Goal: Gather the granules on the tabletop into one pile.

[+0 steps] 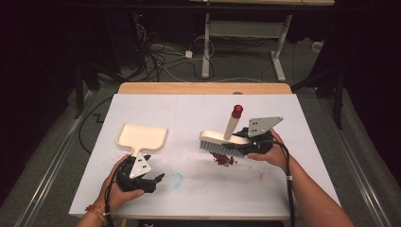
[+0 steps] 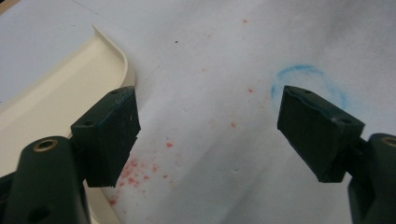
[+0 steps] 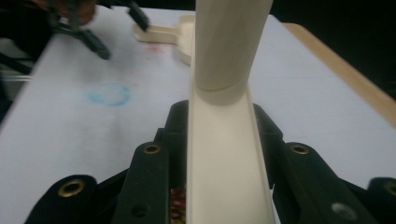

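Note:
A cream hand brush [image 1: 222, 140] with grey bristles hovers over a small pile of red crumbs [image 1: 224, 160] right of the table's middle. Its handle slants up to a red tip [image 1: 237, 111]. My right gripper [image 1: 250, 139] is shut on the brush's back end; in the right gripper view both jaws clamp the cream brush body [image 3: 219, 158]. A cream dustpan [image 1: 141, 137] lies flat at the left, handle toward the person. My left gripper [image 1: 147, 182] sits just below that handle, open with nothing between the jaws. In the left gripper view the dustpan [image 2: 56, 93] lies beside the left jaw.
White paper [image 1: 198, 113] covers the wooden table, stained with red specks [image 2: 135, 172] and a blue ring [image 1: 177, 178]. The table's wooden back edge [image 1: 203, 88] shows beyond the paper. Cables and a desk frame [image 1: 246, 42] stand on the floor behind.

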{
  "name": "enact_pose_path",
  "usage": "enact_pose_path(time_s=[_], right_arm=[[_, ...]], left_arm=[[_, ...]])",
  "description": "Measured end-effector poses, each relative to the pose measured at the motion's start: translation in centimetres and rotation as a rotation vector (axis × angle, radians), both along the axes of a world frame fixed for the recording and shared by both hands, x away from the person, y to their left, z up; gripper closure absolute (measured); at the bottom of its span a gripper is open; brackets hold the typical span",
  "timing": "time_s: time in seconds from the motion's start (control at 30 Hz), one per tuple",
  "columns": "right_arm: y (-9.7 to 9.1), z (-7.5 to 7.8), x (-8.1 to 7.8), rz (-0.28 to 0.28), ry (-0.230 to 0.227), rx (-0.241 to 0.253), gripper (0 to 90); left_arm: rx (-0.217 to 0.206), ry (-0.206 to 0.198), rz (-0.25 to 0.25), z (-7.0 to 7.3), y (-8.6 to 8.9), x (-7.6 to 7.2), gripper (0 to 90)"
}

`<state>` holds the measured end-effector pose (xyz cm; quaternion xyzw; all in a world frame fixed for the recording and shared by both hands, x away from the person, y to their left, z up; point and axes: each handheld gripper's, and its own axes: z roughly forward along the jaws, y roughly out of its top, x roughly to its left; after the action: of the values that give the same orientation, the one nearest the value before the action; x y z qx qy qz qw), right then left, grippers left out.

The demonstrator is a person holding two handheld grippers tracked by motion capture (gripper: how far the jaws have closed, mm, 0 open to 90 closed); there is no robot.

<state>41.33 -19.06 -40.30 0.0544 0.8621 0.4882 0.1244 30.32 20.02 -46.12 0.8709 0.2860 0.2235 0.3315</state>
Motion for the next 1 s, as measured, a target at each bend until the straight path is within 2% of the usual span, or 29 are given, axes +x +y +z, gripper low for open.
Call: enact_pose_path(time_s=[0.1, 0.23, 0.27, 0.4, 0.5, 0.63, 0.77, 1.0], right_arm=[[0.4, -0.3, 0.7, -0.049, -0.034, -0.017, 67.2], [1.4, -1.3, 2.2, -0.077, -0.052, -0.059, 67.2], [1.6, -1.6, 2.6, -0.083, -0.053, -0.068, 67.2], [2.5, -2.5, 3.8, -0.081, -0.044, -0.067, 67.2], [3.0, -3.1, 4.4, -0.059, -0.035, -0.074, 67.2], [3.3, -3.6, 4.5, 0.014, 0.016, -0.072, 67.3], [2.7, -3.3, 4.0, 0.078, 0.021, -0.121, 67.2], [1.2, -2.7, 3.1, 0.143, 0.026, -0.174, 67.3]], left_arm=[[0.003, 0.001, -0.005, 0.0, -0.2, 0.1, 20.3], [0.005, 0.004, -0.009, 0.0, -0.2, 0.2, 20.3], [0.007, -0.004, -0.012, 0.0, -0.1, 0.2, 20.3], [0.001, 0.010, -0.007, -0.1, 0.0, 0.2, 20.3], [0.000, 0.012, -0.006, -0.2, 0.0, 0.1, 20.4], [0.004, 0.015, -0.008, -0.2, 0.1, -0.1, 20.4], [0.006, 0.015, -0.011, -0.2, 0.1, -0.2, 20.8], [0.018, 0.021, -0.016, -0.3, 0.1, -0.2, 20.8]])
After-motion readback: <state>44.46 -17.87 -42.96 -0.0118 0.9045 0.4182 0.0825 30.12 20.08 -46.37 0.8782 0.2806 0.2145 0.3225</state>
